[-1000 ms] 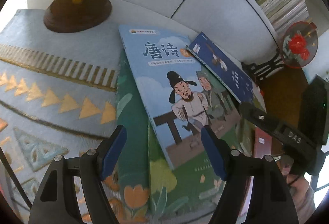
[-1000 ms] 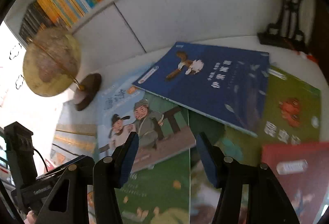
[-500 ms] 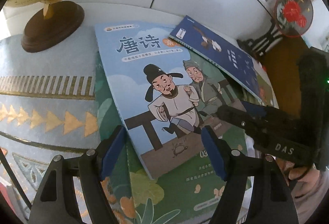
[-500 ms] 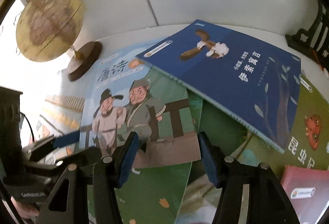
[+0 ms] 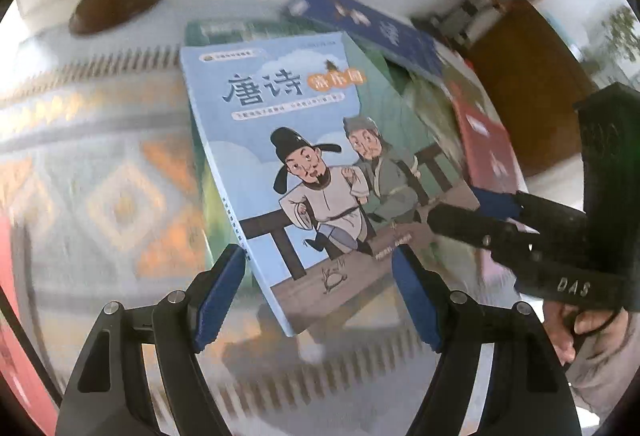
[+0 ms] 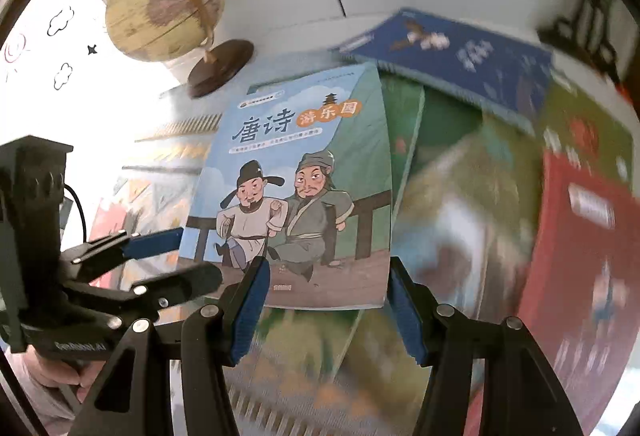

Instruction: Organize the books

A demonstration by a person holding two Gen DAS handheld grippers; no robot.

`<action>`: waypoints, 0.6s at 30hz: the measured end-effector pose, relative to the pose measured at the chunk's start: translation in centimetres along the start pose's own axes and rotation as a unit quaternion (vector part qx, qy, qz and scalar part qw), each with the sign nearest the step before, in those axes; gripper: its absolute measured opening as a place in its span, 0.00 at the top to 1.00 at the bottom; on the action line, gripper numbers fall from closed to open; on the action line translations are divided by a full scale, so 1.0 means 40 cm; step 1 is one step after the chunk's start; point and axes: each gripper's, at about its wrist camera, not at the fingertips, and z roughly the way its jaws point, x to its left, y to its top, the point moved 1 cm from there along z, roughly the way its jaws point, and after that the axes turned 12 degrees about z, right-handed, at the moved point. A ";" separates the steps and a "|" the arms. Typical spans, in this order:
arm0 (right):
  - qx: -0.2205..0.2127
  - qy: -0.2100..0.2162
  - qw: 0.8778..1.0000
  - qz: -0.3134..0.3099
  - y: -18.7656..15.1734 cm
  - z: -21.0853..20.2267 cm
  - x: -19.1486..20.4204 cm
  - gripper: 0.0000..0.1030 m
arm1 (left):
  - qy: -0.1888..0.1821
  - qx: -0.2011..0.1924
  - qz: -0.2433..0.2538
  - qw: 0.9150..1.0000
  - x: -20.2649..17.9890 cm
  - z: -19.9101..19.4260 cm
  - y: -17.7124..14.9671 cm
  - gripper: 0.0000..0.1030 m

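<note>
Here, both claws sit part-open around the light-blue poetry book [image 5: 280,107], the one with two cartoon men on its cover. In the left wrist view the left claw [image 5: 318,254] stands roughly two-thirds open. Its blue pads [image 5: 220,288] flank the book's lower corner, one against the spine edge and one against the bottom edge. I cannot tell whether they press on it.

The right claw [image 6: 326,264] is about half open across the book's bottom edge, and its grip is equally unclear. In the left view its tip meets the book's edge at 3 o'clock.

The book is sharp while everything around it is smeared. It lies tilted over a green book [image 6: 404,115]. A dark-blue book [image 6: 472,55] is at 1 o'clock, a red book [image 6: 580,236] at 3 o'clock and a globe [image 6: 160,3] at 11 o'clock, all on the bench with its patterned cloth [image 5: 100,155].
</note>
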 end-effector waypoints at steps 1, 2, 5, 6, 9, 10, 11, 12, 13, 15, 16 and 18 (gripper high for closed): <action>0.002 0.002 1.000 0.005 -0.030 -0.013 -0.005 0.44 | -0.012 0.009 -0.002 1.000 -0.016 -0.009 -0.040 0.29; 0.008 0.004 1.000 0.012 -0.062 -0.026 -0.013 0.44 | -0.019 0.014 -0.005 1.000 -0.023 -0.012 -0.063 0.29; 0.042 0.017 0.999 0.030 -0.162 -0.052 -0.034 0.44 | -0.039 0.034 -0.021 0.998 -0.027 -0.017 -0.157 0.29; 0.058 0.027 0.997 0.032 -0.202 -0.053 -0.043 0.44 | -0.031 0.035 -0.026 0.999 -0.020 -0.017 -0.174 0.29; 0.062 0.025 0.997 0.036 -0.243 -0.051 -0.070 0.44 | -0.009 0.032 -0.048 0.998 0.015 -0.016 -0.182 0.29; 0.055 0.030 0.997 0.039 -0.241 -0.053 -0.078 0.44 | -0.013 0.024 -0.058 0.998 0.030 -0.018 -0.176 0.29; 0.044 0.037 0.997 0.042 -0.232 -0.055 -0.084 0.44 | -0.010 0.017 -0.062 0.998 0.041 -0.018 -0.169 0.29; 0.036 0.040 0.998 0.045 -0.224 -0.056 -0.087 0.44 | -0.007 0.015 -0.062 0.998 0.046 -0.016 -0.163 0.29; 0.032 0.047 0.997 0.048 -0.212 -0.052 -0.088 0.44 | -0.004 0.013 -0.057 0.998 0.050 -0.012 -0.154 0.29; 0.029 0.073 0.996 0.046 -0.183 -0.038 -0.079 0.44 | 0.002 0.011 -0.056 0.998 0.051 -0.008 -0.149 0.29; 0.029 0.076 0.996 0.043 -0.166 -0.026 -0.073 0.44 | 0.009 0.009 -0.051 0.999 0.047 -0.004 -0.143 0.29; 0.037 0.077 0.996 0.039 -0.152 0.002 -0.064 0.44 | 0.014 0.007 -0.035 0.999 0.035 0.004 -0.135 0.29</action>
